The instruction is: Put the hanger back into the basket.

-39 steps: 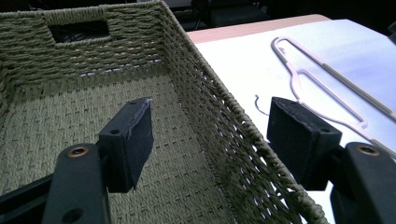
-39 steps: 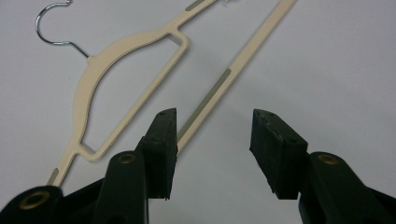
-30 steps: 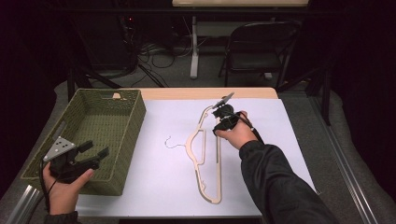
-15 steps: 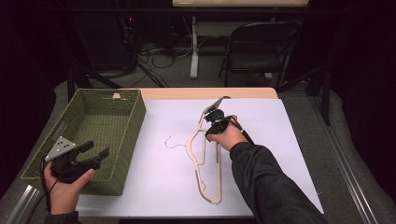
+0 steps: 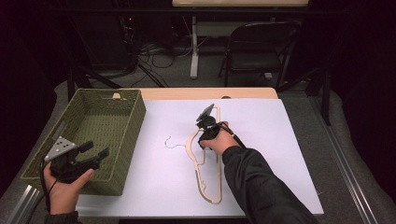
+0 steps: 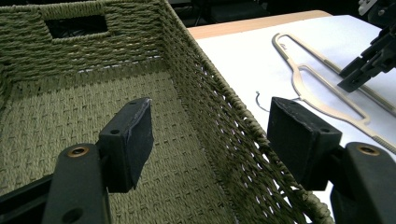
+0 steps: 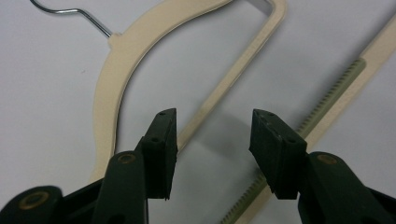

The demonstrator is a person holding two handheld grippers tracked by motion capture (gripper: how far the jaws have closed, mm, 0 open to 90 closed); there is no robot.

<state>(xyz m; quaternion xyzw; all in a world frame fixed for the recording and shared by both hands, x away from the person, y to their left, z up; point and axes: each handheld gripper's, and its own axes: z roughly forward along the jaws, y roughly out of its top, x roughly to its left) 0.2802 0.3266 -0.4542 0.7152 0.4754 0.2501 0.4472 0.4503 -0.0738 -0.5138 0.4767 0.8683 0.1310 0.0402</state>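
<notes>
A cream wooden hanger [image 5: 207, 184] with a thin metal hook [image 5: 169, 142] lies flat on the white sheet. My right gripper [image 5: 203, 140] hovers low over its upper part, pointing down. In the right gripper view the jaws [image 7: 212, 140] stand open above the hanger [image 7: 121, 60], with the inner bar beside the left jaw and only bare sheet between the pads. My left gripper [image 5: 96, 150] is held open over the near right corner of the green woven basket [image 5: 93, 126]. In the left gripper view the basket's wall [image 6: 224, 116] runs between the open jaws [image 6: 210, 135], which touch nothing.
The white sheet [image 5: 271, 140] covers most of the wooden table [image 5: 210, 93]. The basket's inside [image 6: 70, 112] holds nothing. A dark folding chair [image 5: 257, 46] and cables stand on the floor beyond the far edge.
My right hand has come nearer and lower, from the hanger's far end down over its upper part. Its jaws stay equally wide. The left hand has not moved.
</notes>
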